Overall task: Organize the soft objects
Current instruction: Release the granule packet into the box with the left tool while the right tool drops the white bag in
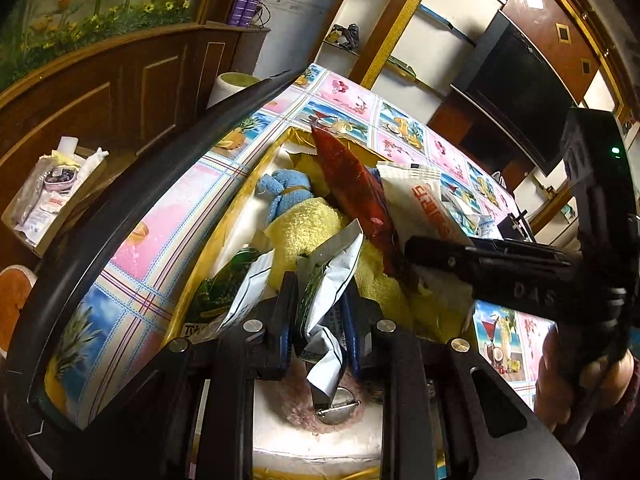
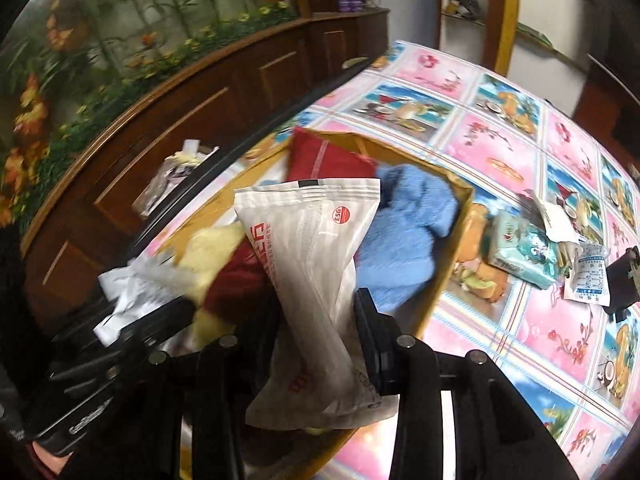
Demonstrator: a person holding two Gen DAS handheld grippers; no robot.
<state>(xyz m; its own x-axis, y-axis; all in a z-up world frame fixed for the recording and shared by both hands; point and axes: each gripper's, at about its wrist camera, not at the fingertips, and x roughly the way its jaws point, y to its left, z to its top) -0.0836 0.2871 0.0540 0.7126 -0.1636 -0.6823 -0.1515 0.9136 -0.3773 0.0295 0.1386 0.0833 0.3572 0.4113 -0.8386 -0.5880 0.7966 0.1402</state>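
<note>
A yellow cardboard box (image 2: 448, 264) on the table holds soft things: a blue towel (image 2: 404, 224), a yellow towel (image 1: 308, 224), and a red pack (image 1: 352, 184). My left gripper (image 1: 320, 320) is shut on a green-and-white packet (image 1: 332, 284) just above the box. My right gripper (image 2: 320, 332) is shut on a white packet with red print (image 2: 316, 256) over the box. The right gripper also shows in the left wrist view (image 1: 408, 248), with the white packet (image 1: 424, 204) beside the red pack.
The table has a pink and blue fruit-print cloth (image 2: 540, 184). A teal tissue pack (image 2: 524, 256) and small white sachets (image 2: 588, 276) lie right of the box. A tray of packets (image 1: 48, 196) sits on a low stand beside the wooden cabinet (image 1: 120, 84).
</note>
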